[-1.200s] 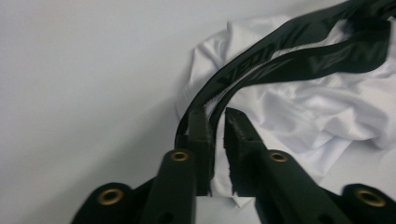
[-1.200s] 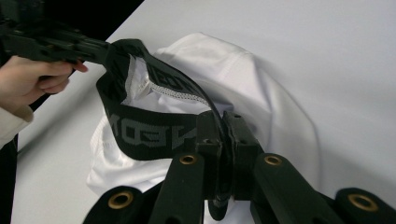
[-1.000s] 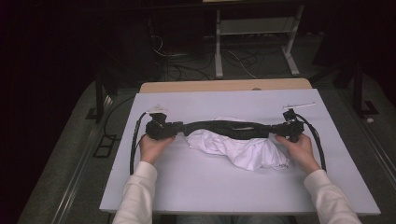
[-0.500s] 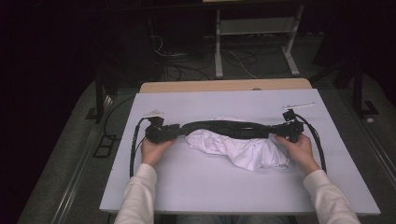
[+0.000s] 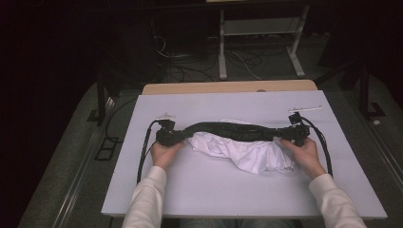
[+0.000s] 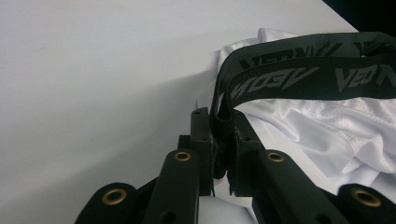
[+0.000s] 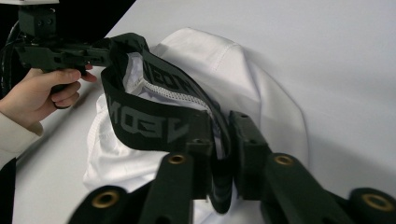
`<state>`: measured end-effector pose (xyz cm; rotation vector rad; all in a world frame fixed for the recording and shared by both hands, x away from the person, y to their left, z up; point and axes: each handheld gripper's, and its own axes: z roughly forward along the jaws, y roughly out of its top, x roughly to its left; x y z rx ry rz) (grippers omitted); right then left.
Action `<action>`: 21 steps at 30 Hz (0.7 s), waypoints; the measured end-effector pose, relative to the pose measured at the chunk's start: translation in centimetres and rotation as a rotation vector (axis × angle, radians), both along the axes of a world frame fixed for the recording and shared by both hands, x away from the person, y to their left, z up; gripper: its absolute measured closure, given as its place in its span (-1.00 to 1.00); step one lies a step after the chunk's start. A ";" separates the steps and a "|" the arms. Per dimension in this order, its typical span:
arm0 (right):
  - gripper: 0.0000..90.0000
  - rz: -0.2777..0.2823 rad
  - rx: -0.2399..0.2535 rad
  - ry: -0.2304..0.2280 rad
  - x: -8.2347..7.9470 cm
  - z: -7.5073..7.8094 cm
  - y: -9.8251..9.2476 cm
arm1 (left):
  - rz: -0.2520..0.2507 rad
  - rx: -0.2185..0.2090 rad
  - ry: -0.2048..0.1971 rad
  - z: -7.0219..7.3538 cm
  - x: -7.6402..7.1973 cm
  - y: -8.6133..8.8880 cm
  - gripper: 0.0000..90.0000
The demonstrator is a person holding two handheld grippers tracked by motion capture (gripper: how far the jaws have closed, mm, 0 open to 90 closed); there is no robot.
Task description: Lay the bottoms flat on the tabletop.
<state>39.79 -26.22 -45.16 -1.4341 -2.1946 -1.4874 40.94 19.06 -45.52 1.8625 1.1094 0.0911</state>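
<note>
garment: white underwear [image 5: 242, 149] with a black logo waistband [image 5: 233, 129], lying crumpled mid-table on the white table [image 5: 214, 190], a bit toward the person's right

waistband: pulled out into a long shallow arc between the 2 grippers, while the white fabric sags onto the table below it, so I'd guess the point is to stretch it flat for folding

left gripper [image 6: 223, 140]: jaws have just been closing, and the gripper view shows them nipped onto the folded end of the waistband, fingers [image 6: 203, 140] pressed onto the strap

right gripper [image 7: 223, 154]: jaws have just eased a touch wider but the pads look to be clamping the other end of the band, both layers between them

why both ends: holding the 2 side folds keeps the band taut and the front and back layers lined up

hands: left hand [image 5: 164, 153] and right hand [image 5: 304, 153] sit low near the table, well apart
</note>
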 end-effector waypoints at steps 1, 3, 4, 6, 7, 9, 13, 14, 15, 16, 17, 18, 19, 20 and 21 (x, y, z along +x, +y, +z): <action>0.59 -0.006 0.002 -0.003 -0.3 -0.1 -0.3 | -0.002 -0.001 0.004 0.1 0.0 0.2 0.84; 0.57 -0.009 0.002 -0.003 -0.4 -0.1 -0.4 | 0.001 -0.004 0.005 0.2 0.0 0.2 0.84; 0.57 -0.011 -0.006 -0.007 -0.7 -0.2 -0.6 | 0.003 -0.009 0.007 0.2 0.0 0.3 0.84; 0.59 -0.009 -0.010 -0.007 -0.8 -0.2 -0.6 | 0.004 -0.009 0.009 0.1 0.0 0.2 0.84; 0.66 -0.006 -0.014 -0.008 -0.9 -0.2 -0.6 | 0.005 -0.005 0.013 0.1 0.0 0.2 0.84; 0.75 -0.018 -0.029 -0.007 -0.9 -0.2 -0.4 | 0.016 -0.007 0.021 0.1 -0.1 0.2 0.84; 0.86 -0.023 -0.035 0.003 -1.3 0.4 -0.1 | 0.024 0.003 0.011 0.9 -0.6 0.4 0.85; 0.86 -0.023 -0.035 0.003 -1.3 0.4 -0.1 | 0.018 -0.002 0.003 1.4 -0.8 0.5 0.85; 0.87 -0.022 -0.001 -0.006 -1.2 1.2 -0.3 | 0.008 -0.020 -0.018 2.4 -1.0 0.7 0.86; 0.87 -0.022 -0.001 -0.006 -1.2 1.2 -0.3 | 0.008 -0.020 -0.018 2.4 -1.0 0.7 0.86; 0.88 -0.022 0.013 -0.012 -0.8 2.0 -0.6 | 0.000 -0.022 -0.045 3.5 -1.0 0.9 0.86; 0.88 -0.022 0.013 -0.012 -0.8 2.0 -0.6 | 0.000 -0.022 -0.045 3.5 -1.0 0.9 0.86; 0.88 -0.020 0.014 -0.013 -0.6 2.3 -0.6 | -0.004 -0.030 -0.056 4.1 -1.0 1.1 0.86; 0.88 -0.022 0.021 -0.021 -0.3 2.8 -0.8 | -0.008 -0.033 -0.059 4.5 -0.9 1.1 0.86; 0.88 -0.028 0.038 -0.027 0.3 3.6 -1.1 | -0.022 -0.015 -0.070 5.4 -0.7 1.1 0.87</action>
